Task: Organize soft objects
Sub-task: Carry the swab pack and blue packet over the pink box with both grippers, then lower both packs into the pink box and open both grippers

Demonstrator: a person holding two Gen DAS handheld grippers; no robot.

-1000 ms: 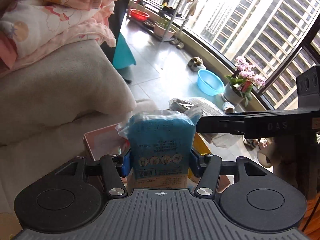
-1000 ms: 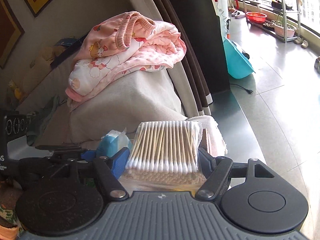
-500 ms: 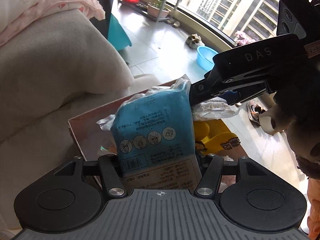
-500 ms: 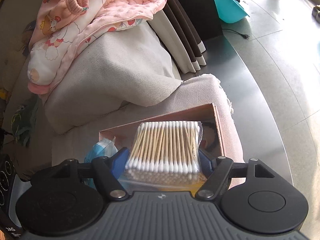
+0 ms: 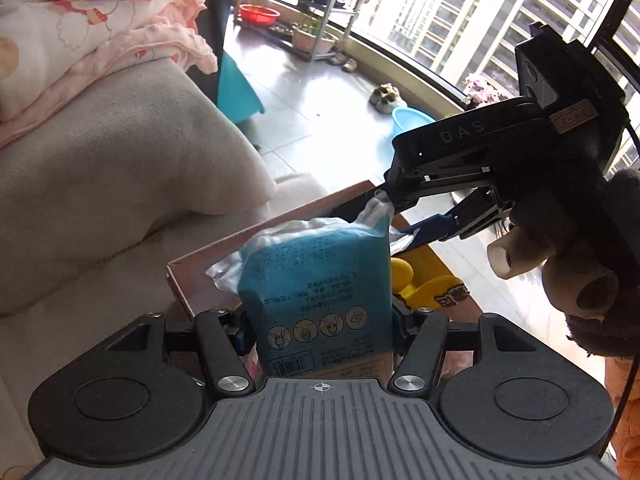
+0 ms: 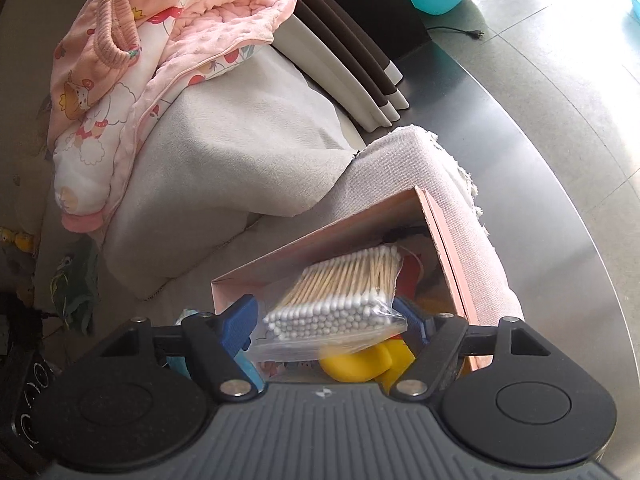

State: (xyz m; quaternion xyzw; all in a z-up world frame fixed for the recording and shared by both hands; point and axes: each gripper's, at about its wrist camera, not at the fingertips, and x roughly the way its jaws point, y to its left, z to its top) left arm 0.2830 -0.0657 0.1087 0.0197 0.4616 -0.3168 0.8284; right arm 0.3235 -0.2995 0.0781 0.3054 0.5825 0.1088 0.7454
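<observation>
My left gripper (image 5: 318, 320) is shut on a blue pack of cotton pads (image 5: 320, 280) and holds it upright over a pink cardboard box (image 5: 200, 276) on the sofa. My right gripper (image 6: 332, 316) has opened wide; a clear bag of cotton swabs (image 6: 340, 300) sits tilted between its blue fingers (image 6: 238, 316), slipping down into the pink box (image 6: 320, 244). The right gripper also shows in the left wrist view (image 5: 440, 220), just above the box. A yellow soft toy (image 6: 360, 360) lies in the box under the swabs; it shows in the left wrist view too (image 5: 420, 284).
A beige sofa cushion (image 6: 240, 152) carries a pink quilt (image 6: 160, 40). Folded curtains (image 6: 352, 60) hang behind. The tiled floor (image 5: 320, 112) holds a blue basin (image 5: 410, 118), shoes and a metal rack (image 5: 308, 8) by the window.
The right gripper has opened and the swab bag has tipped and dropped toward the box. Both grippers have lowered over the box; the left still holds the blue pack.
</observation>
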